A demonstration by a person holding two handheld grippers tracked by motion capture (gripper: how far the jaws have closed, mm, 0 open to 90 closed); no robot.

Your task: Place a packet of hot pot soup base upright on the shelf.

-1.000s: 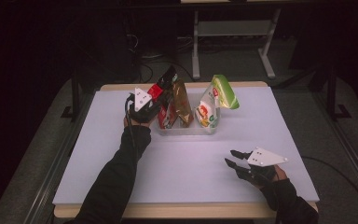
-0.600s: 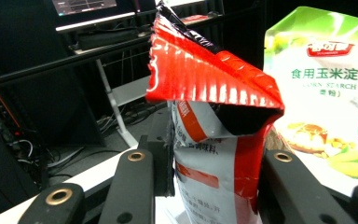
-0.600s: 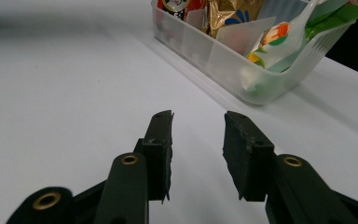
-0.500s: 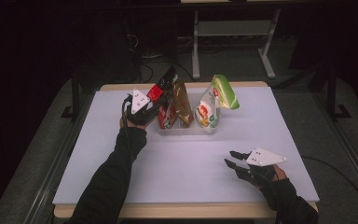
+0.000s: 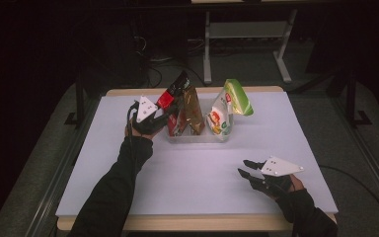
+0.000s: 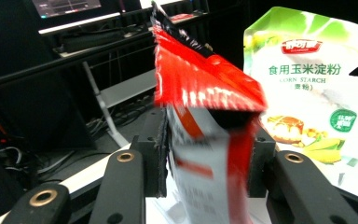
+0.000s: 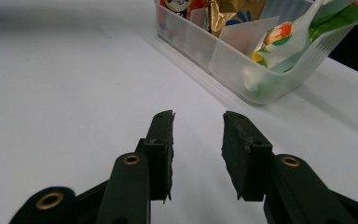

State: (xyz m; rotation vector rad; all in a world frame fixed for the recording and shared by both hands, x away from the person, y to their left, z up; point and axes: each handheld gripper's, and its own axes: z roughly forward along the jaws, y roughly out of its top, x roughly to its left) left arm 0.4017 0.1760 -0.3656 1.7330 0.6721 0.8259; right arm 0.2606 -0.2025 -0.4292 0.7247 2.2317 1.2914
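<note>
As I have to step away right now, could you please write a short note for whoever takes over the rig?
Left gripper: red pouch between its fingers, which have just been opening; grip unclear.
Right gripper: open, empty, low over the table, near right.
Things: red pouch, gold pouch and corn starch pouch stand in the clear bin.
Done: red pouch appears seated in the bin.
Left: probably release fully and draw the left gripper back.

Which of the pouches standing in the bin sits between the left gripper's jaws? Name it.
The red and white pouch at the bin's left end. The left gripper straddles it while its jaws have been opening; the gold pouch and green corn starch pouch stand untouched.
</note>
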